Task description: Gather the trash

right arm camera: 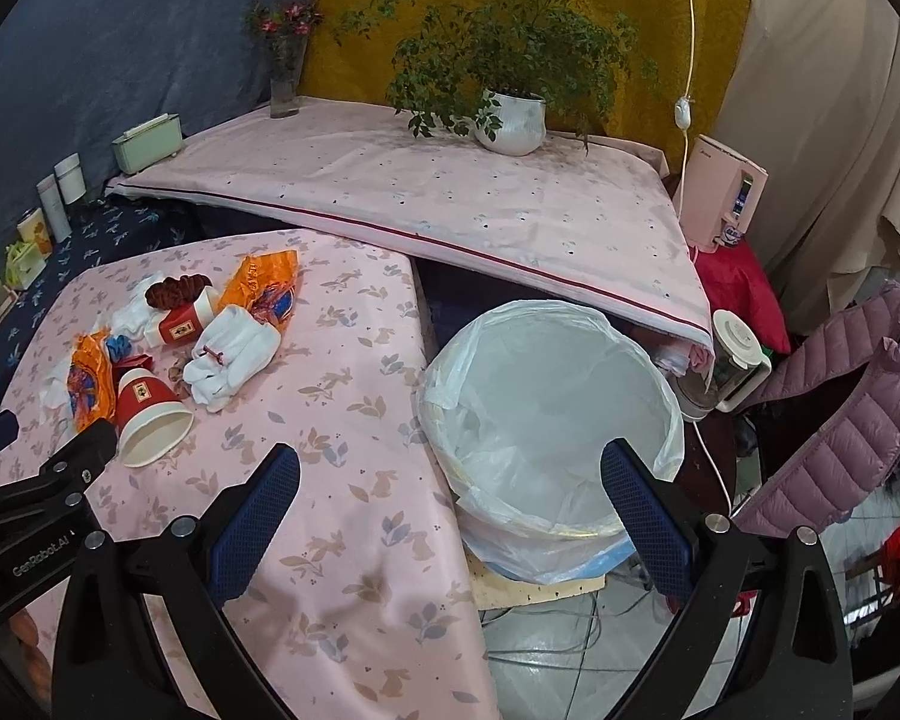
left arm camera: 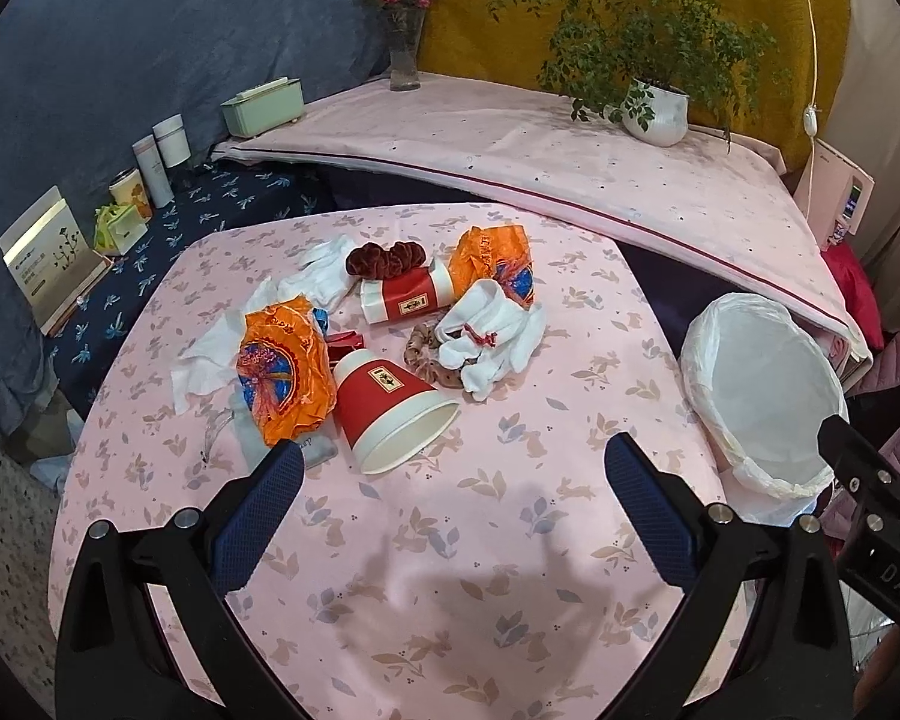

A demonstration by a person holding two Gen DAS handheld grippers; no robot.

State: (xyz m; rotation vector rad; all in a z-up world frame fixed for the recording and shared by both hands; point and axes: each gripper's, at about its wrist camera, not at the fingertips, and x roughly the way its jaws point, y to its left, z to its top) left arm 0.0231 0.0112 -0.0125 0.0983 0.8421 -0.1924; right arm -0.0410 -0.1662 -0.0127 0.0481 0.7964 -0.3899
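Two grippers, both spread wide with nothing between the fingers: your left gripper (left arm camera: 455, 483) hangs over the bare near part of the pink leaf-print tablecloth (left arm camera: 480, 540), your right gripper (right arm camera: 450, 492) straddles the table's right edge and the near rim of the bin. Trash sits in one cluster at 12 o'clock from your left gripper. Nearest is a red paper cup (left arm camera: 390, 417) on its side, its mouth toward 5 o'clock. Touching it at its 9 o'clock is a crumpled orange wrapper (left arm camera: 285, 375), lying on a white tissue (left arm camera: 204, 360). A second red cup (left arm camera: 405, 297) lies sideways farther back, with a dark red scrunchie (left arm camera: 387, 258) just behind it and a second orange wrapper (left arm camera: 495, 261) at its 3 o'clock. White gloves (left arm camera: 489, 336) are bunched at 1 o'clock of the near cup, covering part of a tan scrunchie (left arm camera: 420, 339); more white cloth (left arm camera: 324, 270) lies at 10 o'clock of the far cup. The white-lined trash bin (right arm camera: 546, 408) stands off the table at 3 o'clock, just beside its edge, and looks empty. From the right wrist view the cluster is at 10 o'clock, well apart from your right gripper. At the back, a potted plant (left arm camera: 657, 111) and a flower vase (left arm camera: 405, 54) stand on a pink-covered surface.
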